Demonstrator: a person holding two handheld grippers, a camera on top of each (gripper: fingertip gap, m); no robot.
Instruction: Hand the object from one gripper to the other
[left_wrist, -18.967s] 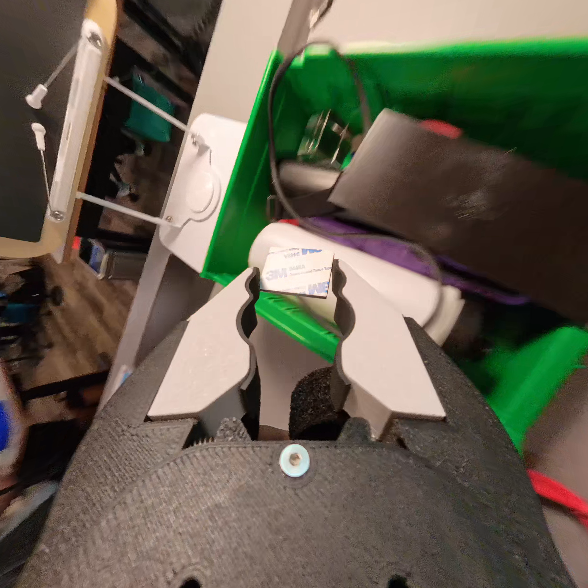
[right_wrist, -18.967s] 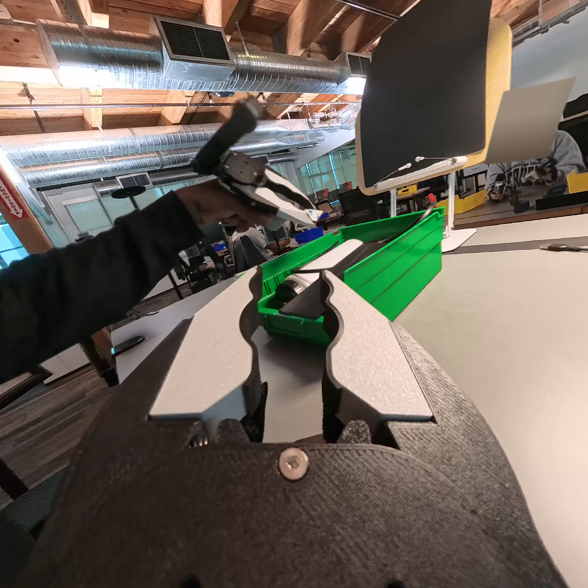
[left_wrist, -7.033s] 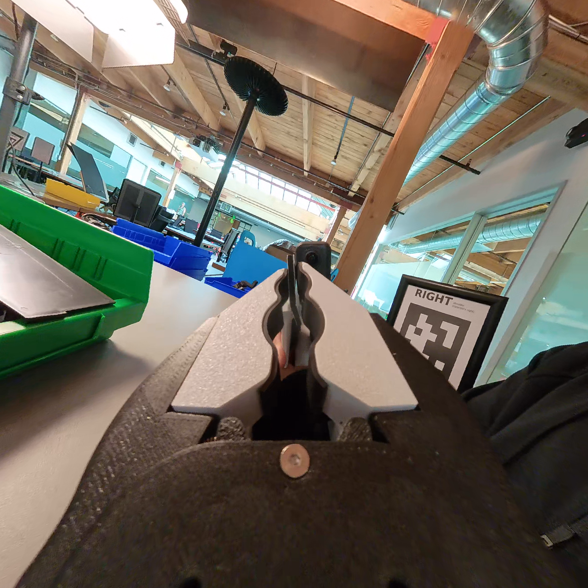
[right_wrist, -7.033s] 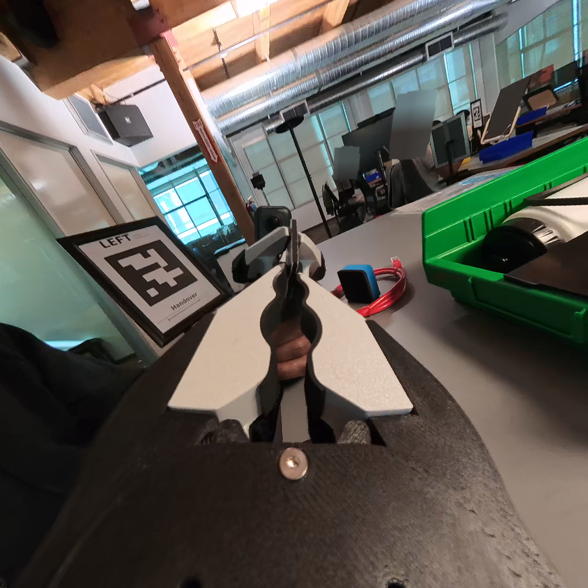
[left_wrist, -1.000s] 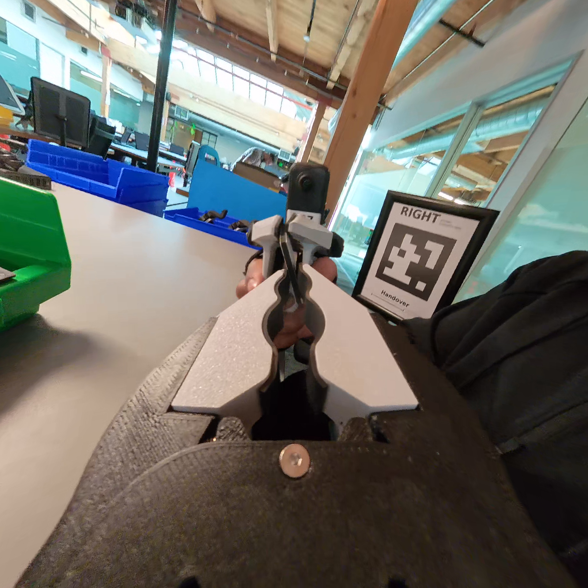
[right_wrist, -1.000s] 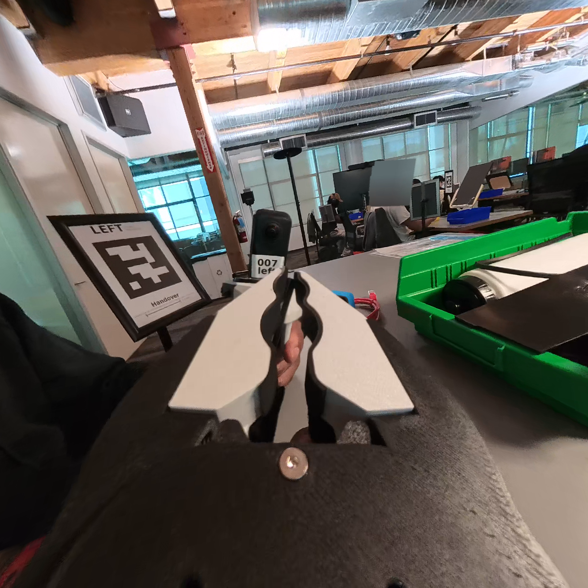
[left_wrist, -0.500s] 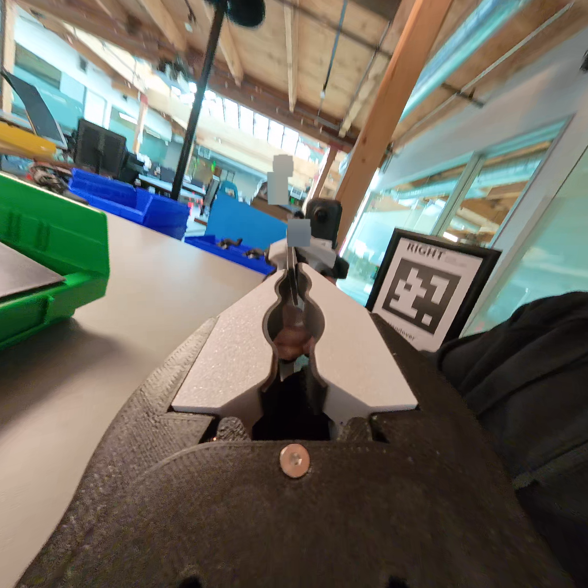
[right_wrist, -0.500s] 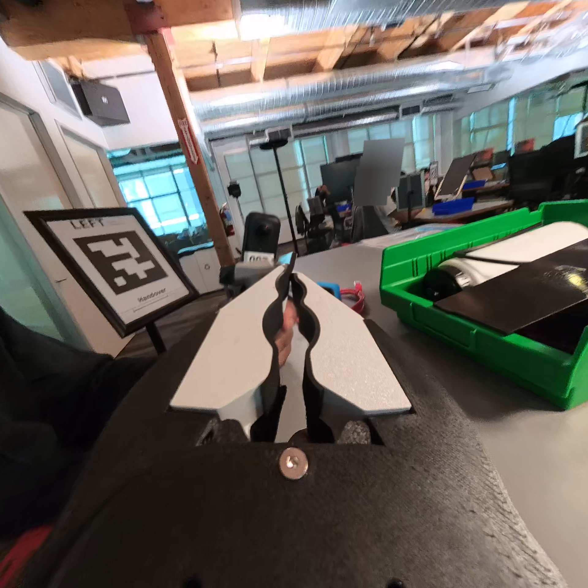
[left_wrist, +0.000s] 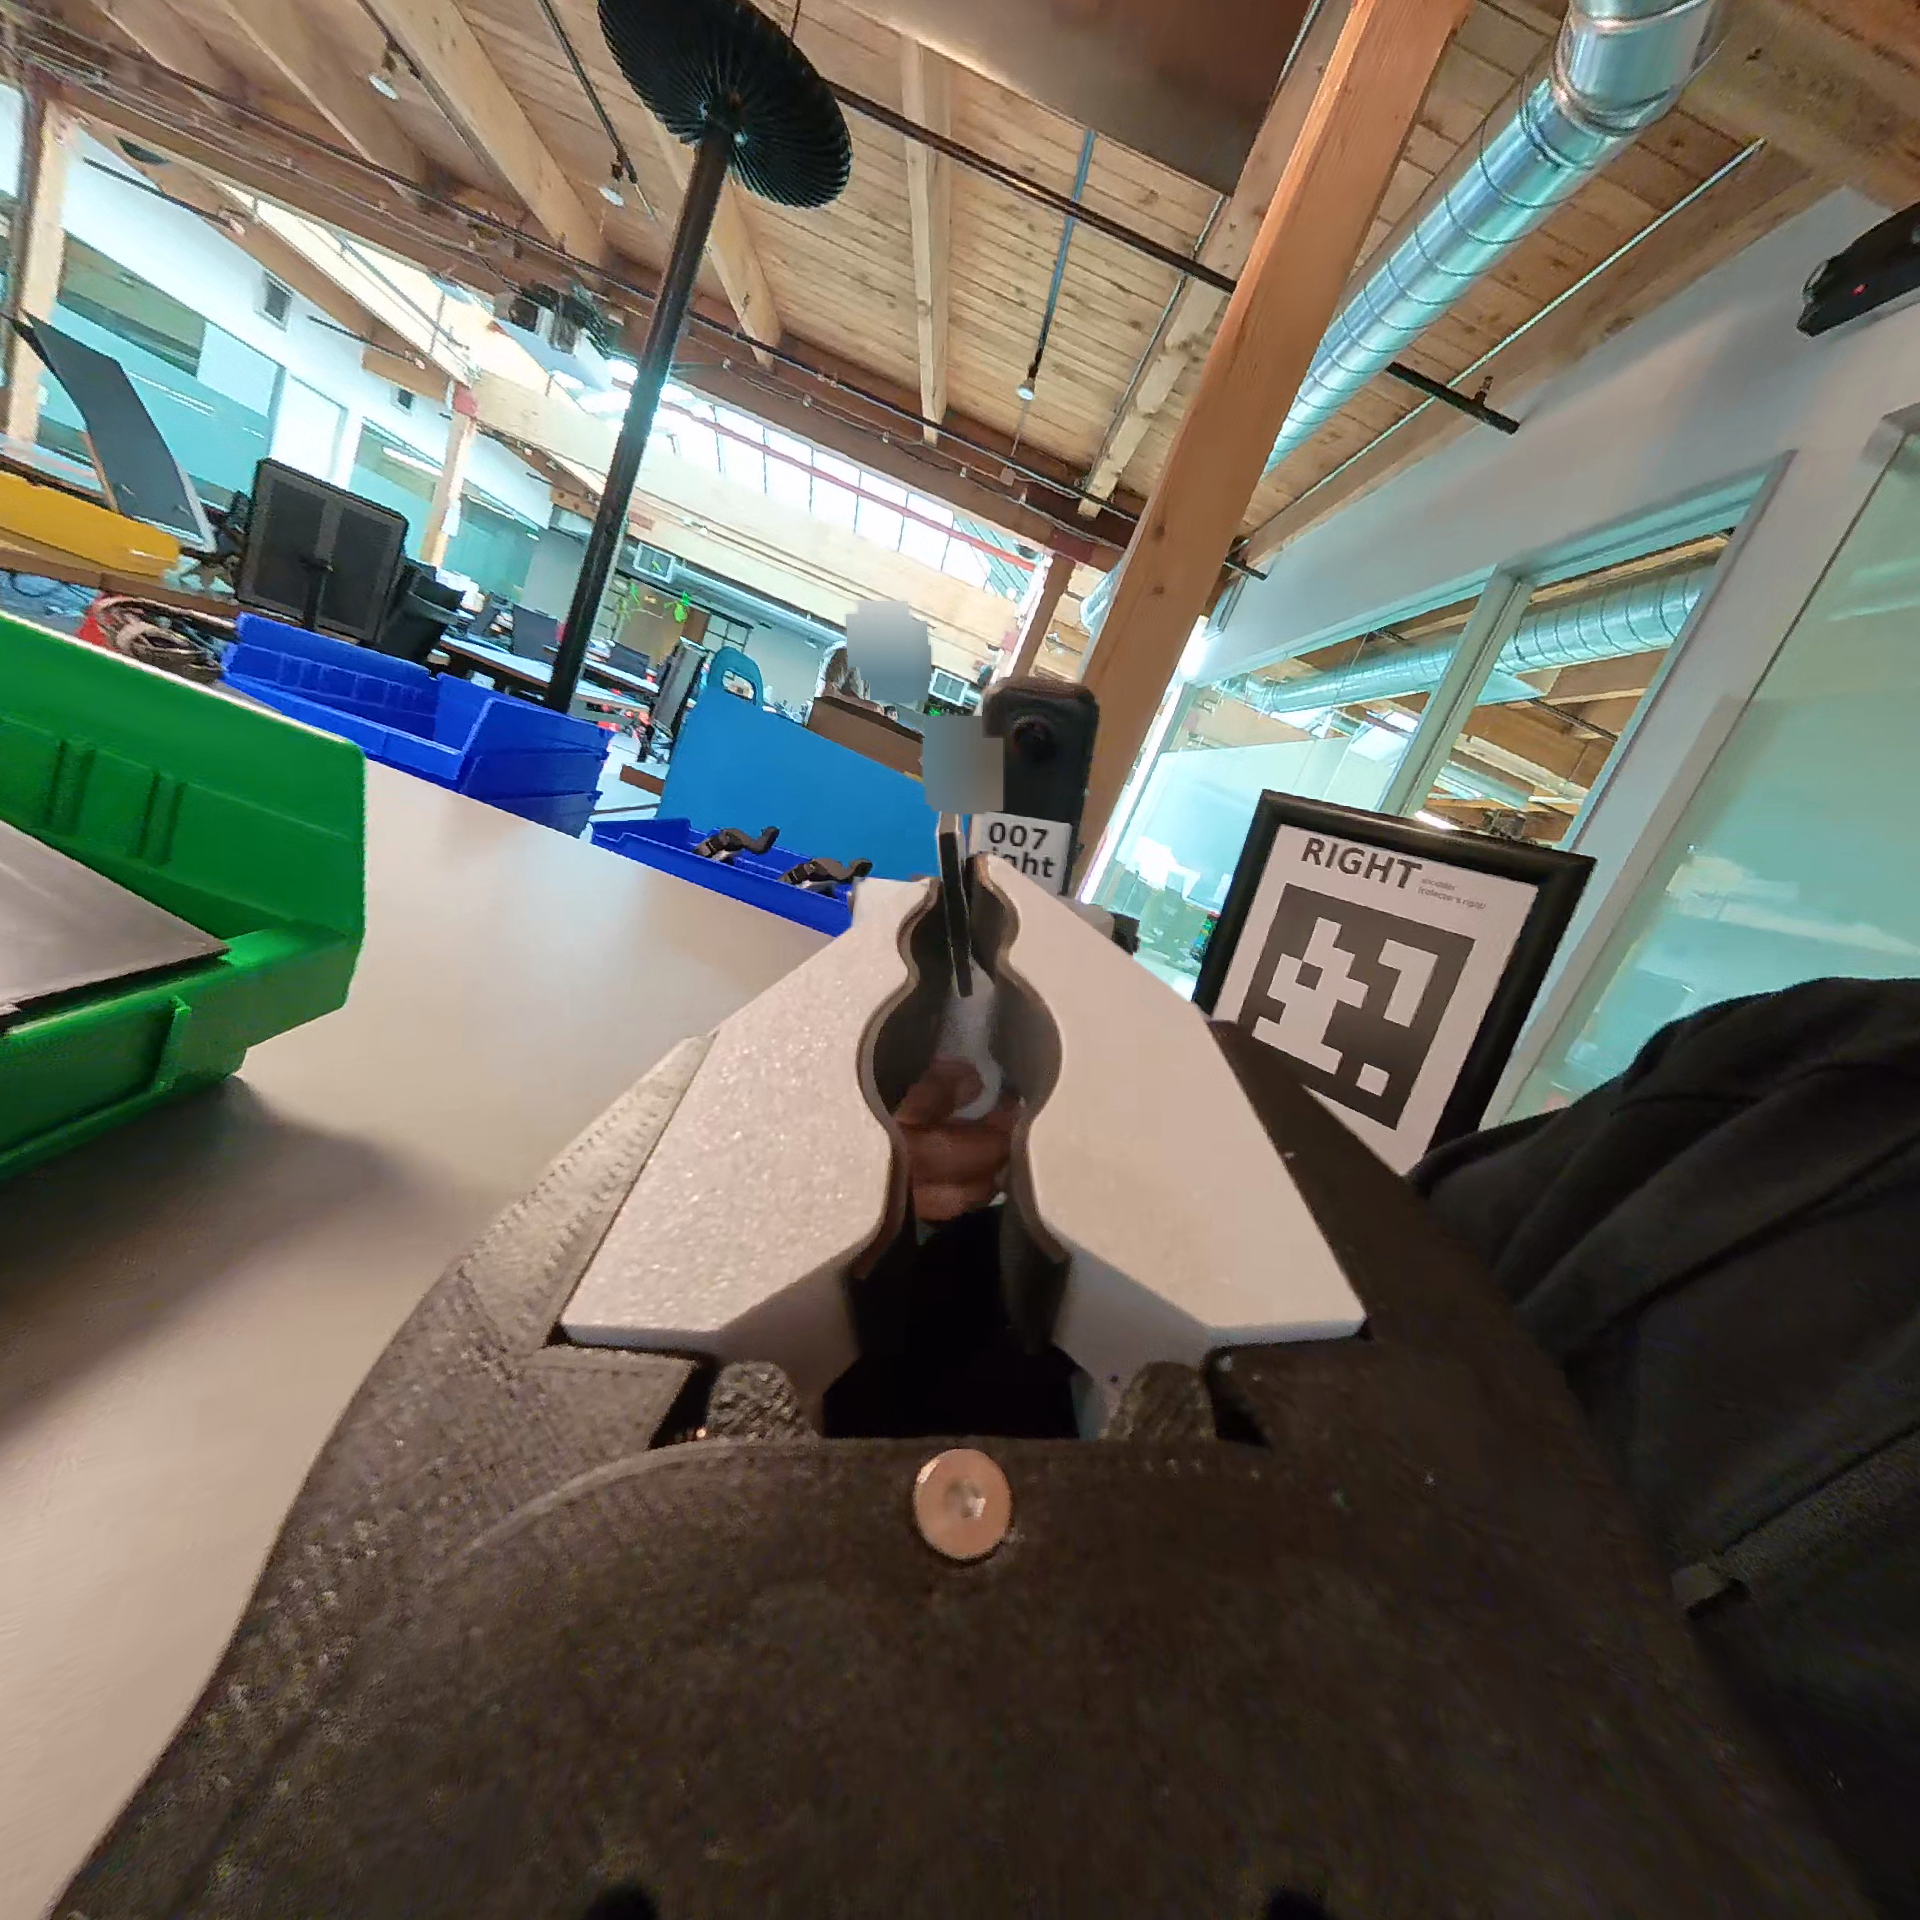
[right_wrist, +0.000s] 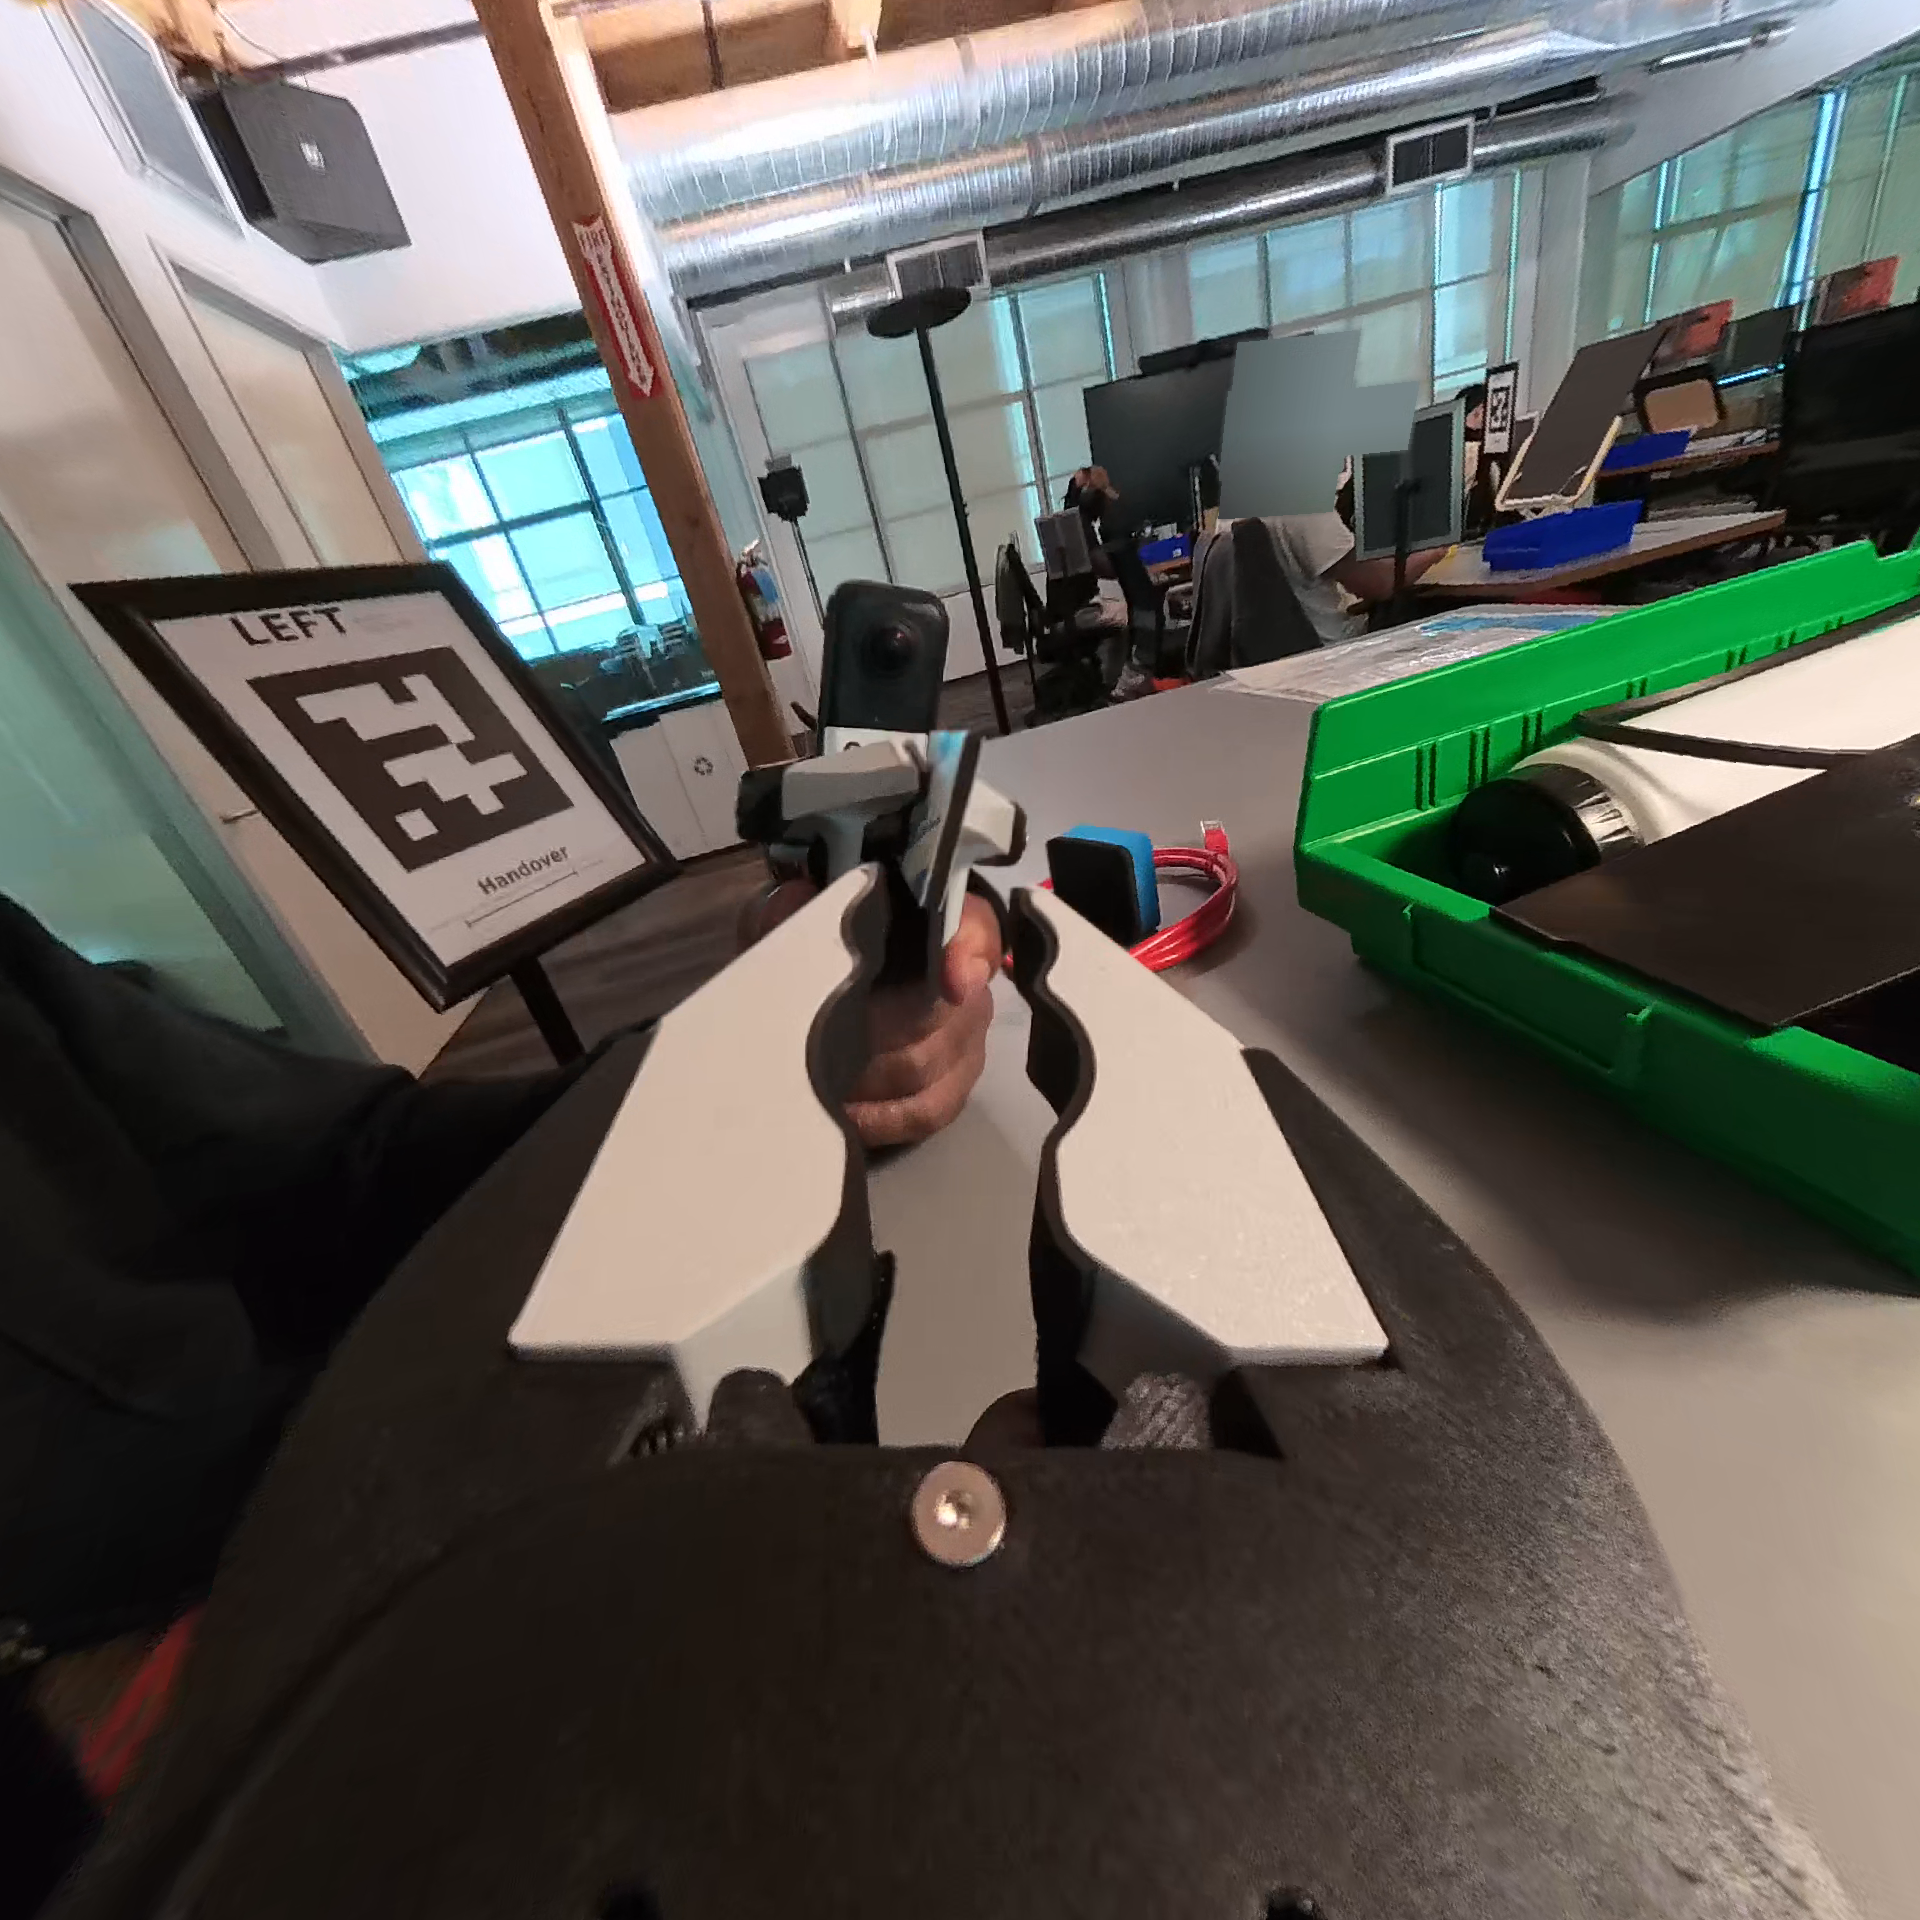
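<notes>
the left tongs (left_wrist: 961, 904) are clenched on a thin flat pad (left_wrist: 954, 920), seen edge-on as a dark strip standing upright between their tips. in the right wrist view the same pad (right_wrist: 943, 831) shows its white and blue printed face with a black edge, pinched in the far tongs just beyond the near tips at 12 o'clock, and a hand (right_wrist: 920, 1049) grips the handle below it. the right tongs (right_wrist: 940, 909) are released, jaws apart, the pad's lower edge close to the left tip; whether they touch i cannot tell. on the grey counter (right_wrist: 1558, 1351), a green bin (right_wrist: 1558, 997) sits at 2 o'clock, a red cable (right_wrist: 1195, 904) and a black and blue block (right_wrist: 1101, 878) near 1 o'clock. a framed marker sign (right_wrist: 384, 758) stands at 10 o'clock.
</notes>
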